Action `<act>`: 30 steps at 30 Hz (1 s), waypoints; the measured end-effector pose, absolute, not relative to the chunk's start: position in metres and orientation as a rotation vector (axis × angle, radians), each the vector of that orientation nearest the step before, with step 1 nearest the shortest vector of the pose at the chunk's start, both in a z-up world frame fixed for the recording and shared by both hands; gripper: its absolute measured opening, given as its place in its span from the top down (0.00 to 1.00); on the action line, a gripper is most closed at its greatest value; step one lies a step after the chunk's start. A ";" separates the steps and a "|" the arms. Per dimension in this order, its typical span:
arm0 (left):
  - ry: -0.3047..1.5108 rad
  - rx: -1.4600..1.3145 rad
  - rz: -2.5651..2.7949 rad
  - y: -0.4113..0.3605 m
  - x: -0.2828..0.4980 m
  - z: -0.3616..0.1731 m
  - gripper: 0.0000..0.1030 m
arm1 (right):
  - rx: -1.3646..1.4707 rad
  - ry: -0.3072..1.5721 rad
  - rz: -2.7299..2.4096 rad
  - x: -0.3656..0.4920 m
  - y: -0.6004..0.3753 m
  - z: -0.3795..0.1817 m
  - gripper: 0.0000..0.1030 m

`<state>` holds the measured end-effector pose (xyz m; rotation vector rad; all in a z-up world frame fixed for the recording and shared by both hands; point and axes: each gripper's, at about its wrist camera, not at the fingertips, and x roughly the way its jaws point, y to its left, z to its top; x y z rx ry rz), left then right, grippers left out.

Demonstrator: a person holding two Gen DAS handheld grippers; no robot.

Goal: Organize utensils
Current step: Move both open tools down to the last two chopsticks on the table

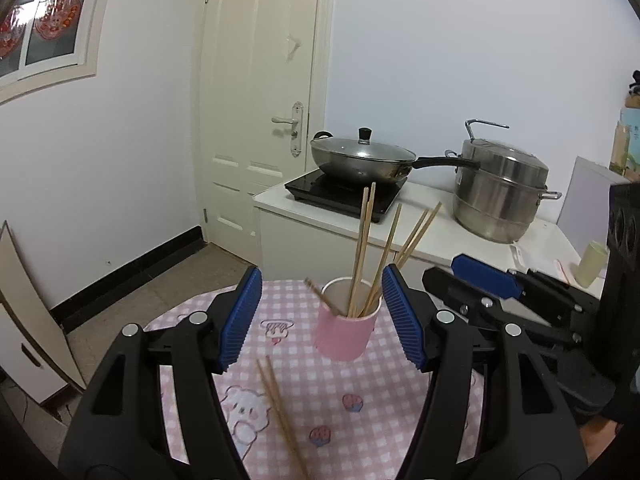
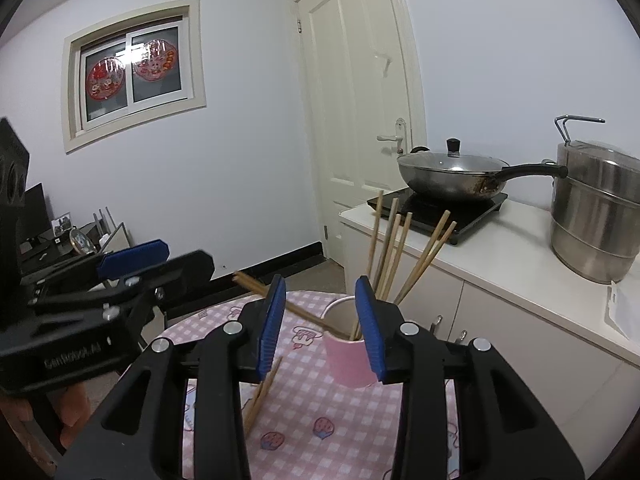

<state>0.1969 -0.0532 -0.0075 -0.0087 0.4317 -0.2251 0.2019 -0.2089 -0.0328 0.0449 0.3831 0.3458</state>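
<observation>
Black arms with blue fingers point(image 1: 240, 320) fill the bottom of the left wrist view. The left gripper point(image 1: 322, 320) is spread wide and holds nothing. Between its fingers, on the desk point(image 1: 360, 420) with a pink checked cloth, lies a loose pair of chopsticks point(image 1: 280, 408), flat on the cloth. Just behind them stands a pink cup point(image 1: 345, 330), upright, with several chopsticks in the cup point(image 1: 362, 248) that lean to different sides. At the right side the right gripper point(image 1: 486, 276) is seen from the side, near the cup but not touching it. Behind the desk a white cabinet carries a wok point(image 1: 362, 160) with a glass lid on a black cooker, and a steel steamer pot point(image 1: 498, 192) beside it.

From the right wrist view, the right gripper point(image 2: 322, 324) is also released, with empty fingers point(image 2: 370, 328). The pink cup point(image 2: 348, 362) stands between and beyond them, partly hidden by the right finger. The loose pair of chopsticks point(image 2: 262, 394) lies on the cloth beside the left finger. The left gripper point(image 2: 134, 258) is at the left side, apart from the cup.
</observation>
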 end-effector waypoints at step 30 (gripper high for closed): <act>0.710 -0.060 -0.055 0.060 0.188 -0.132 0.33 | -0.060 0.776 0.409 0.218 -0.103 -0.170 0.60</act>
